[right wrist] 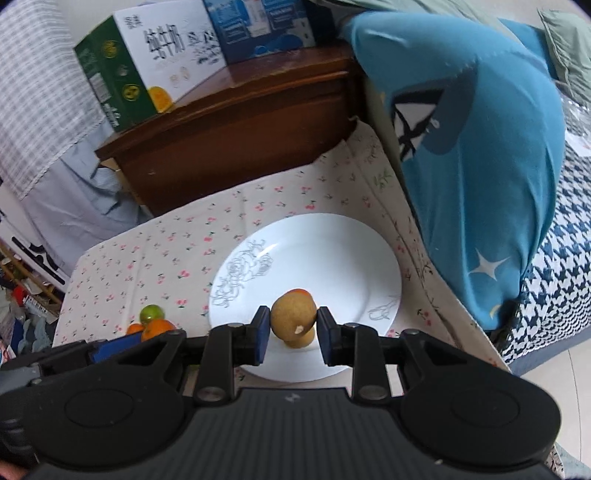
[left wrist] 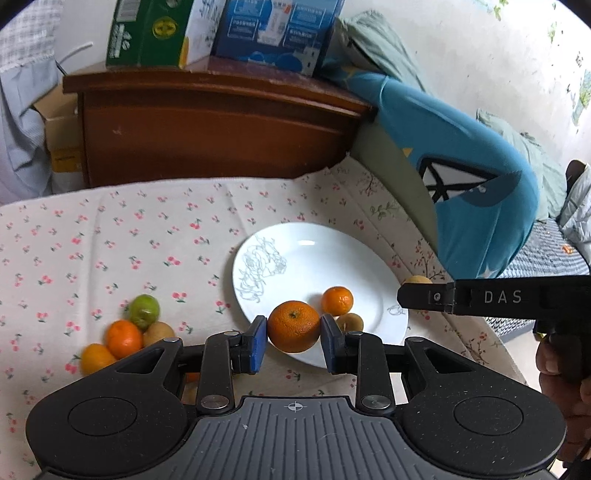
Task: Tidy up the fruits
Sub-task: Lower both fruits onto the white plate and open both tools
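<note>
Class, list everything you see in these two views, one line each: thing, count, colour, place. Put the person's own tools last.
plate: one, white with grey line drawing, on the cloth
fruit on the plate: two, one orange and one tan, near its front rim
fruit pile: at least four, green, two orange, tan, on the cloth left of the plate
cloth: one, cream with cherry print, covering the surface
cabinet: one, dark brown wood, behind the cloth
boxes: two, green-white and blue, atop the cabinet
cushion: one, blue, right of the plate
left tool: black, blue pads, gripping an orange over the plate
right tool: black, blue pads, gripping a tan fruit over the plate
</note>
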`<control>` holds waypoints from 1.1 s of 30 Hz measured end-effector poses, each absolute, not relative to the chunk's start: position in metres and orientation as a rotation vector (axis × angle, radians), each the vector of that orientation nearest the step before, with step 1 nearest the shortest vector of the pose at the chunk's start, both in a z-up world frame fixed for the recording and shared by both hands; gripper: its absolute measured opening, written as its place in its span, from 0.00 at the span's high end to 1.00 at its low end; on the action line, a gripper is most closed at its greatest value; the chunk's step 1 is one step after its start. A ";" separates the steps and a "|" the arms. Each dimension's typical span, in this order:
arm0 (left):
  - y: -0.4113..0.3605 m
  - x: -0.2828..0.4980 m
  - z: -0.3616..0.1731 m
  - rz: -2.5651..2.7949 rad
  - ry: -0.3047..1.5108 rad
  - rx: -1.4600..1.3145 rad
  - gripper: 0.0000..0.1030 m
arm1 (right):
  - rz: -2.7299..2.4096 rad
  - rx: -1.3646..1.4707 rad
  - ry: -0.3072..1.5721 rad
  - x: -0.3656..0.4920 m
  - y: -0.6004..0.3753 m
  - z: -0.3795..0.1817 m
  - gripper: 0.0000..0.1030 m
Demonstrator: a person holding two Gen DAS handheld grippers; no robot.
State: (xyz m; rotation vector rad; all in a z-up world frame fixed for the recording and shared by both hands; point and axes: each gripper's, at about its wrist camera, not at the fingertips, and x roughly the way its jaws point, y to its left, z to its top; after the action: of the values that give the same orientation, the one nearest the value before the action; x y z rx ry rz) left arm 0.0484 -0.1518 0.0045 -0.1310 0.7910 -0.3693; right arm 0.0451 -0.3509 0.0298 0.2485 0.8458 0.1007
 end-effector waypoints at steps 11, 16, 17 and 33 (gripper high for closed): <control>-0.170 0.073 -0.020 -0.363 0.851 -0.102 0.73 | 0.057 0.268 0.931 0.066 -0.357 0.004 0.74; -0.173 0.082 -0.029 -0.351 0.876 -0.091 0.73 | 0.034 0.281 0.947 0.072 -0.359 -0.003 0.74; -0.174 0.084 -0.030 -0.352 0.881 -0.090 0.73 | 0.029 0.284 0.951 0.074 -0.359 -0.004 0.74; -0.165 0.090 -0.007 -0.324 0.867 -0.096 0.47 | 0.031 0.327 0.877 0.072 -0.360 0.011 0.70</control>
State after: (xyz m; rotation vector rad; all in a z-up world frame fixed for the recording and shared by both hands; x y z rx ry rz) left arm 0.0904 -0.1653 -0.0072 -0.0958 0.8670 -0.3243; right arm 0.0719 -0.3596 0.0114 0.3266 0.8775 0.0310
